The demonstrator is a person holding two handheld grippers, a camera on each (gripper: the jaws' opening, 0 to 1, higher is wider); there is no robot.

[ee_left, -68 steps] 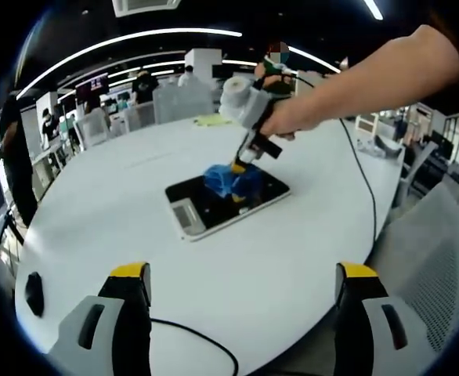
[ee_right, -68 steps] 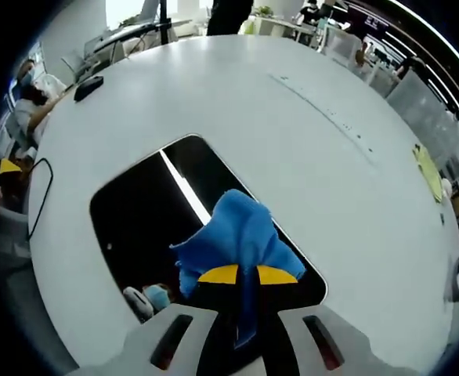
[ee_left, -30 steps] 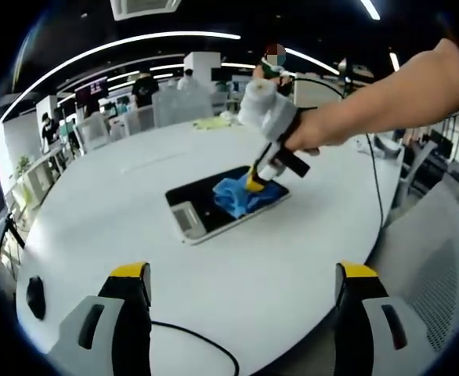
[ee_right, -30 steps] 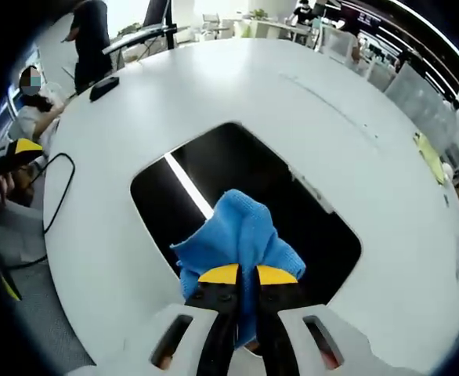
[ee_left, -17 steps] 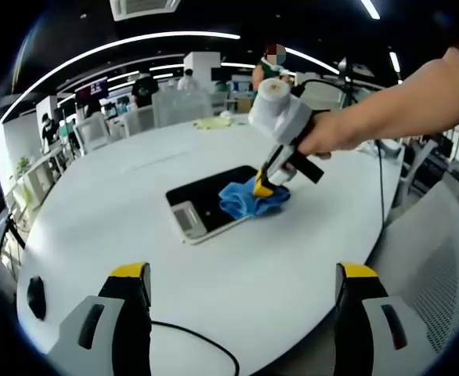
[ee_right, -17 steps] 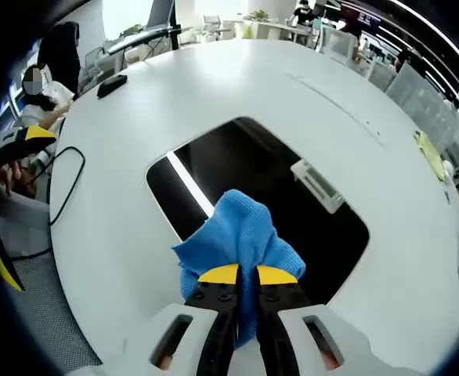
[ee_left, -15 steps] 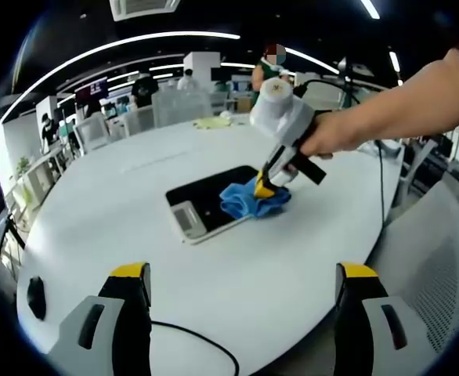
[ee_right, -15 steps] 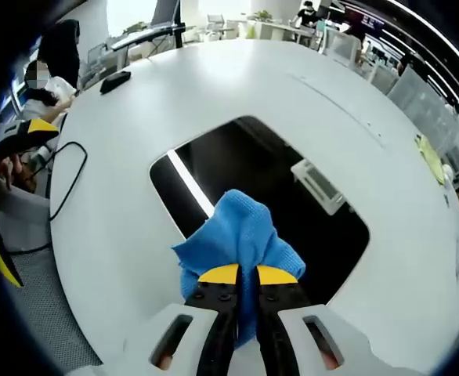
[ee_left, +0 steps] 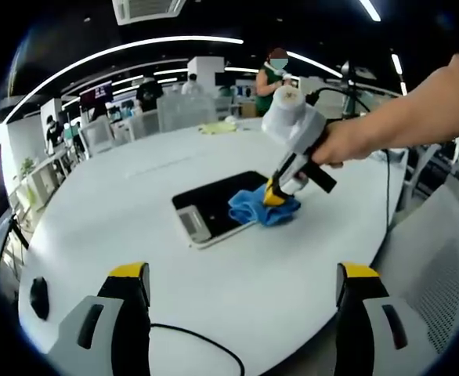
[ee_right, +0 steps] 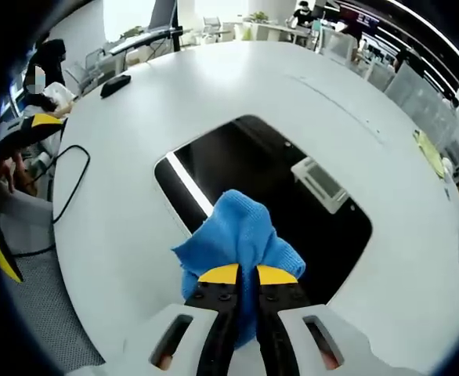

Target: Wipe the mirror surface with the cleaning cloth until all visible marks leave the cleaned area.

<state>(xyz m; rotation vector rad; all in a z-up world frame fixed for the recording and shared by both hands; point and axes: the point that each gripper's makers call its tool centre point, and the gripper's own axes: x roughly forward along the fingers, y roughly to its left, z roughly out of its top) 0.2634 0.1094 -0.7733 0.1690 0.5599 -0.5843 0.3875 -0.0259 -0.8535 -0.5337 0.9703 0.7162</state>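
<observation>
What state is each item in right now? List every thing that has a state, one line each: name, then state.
cleaning cloth: bunched, clamped in the right gripper, lying over the mirror's edge.
mirror: flat on the table, partly covered by the cloth.
right gripper: shut on the cloth.
left gripper: open, holding nothing.
black cable: lying loose on the table.

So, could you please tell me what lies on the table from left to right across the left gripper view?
Black mouse → mirror → blue cloth → right gripper, held in a hand.
</observation>
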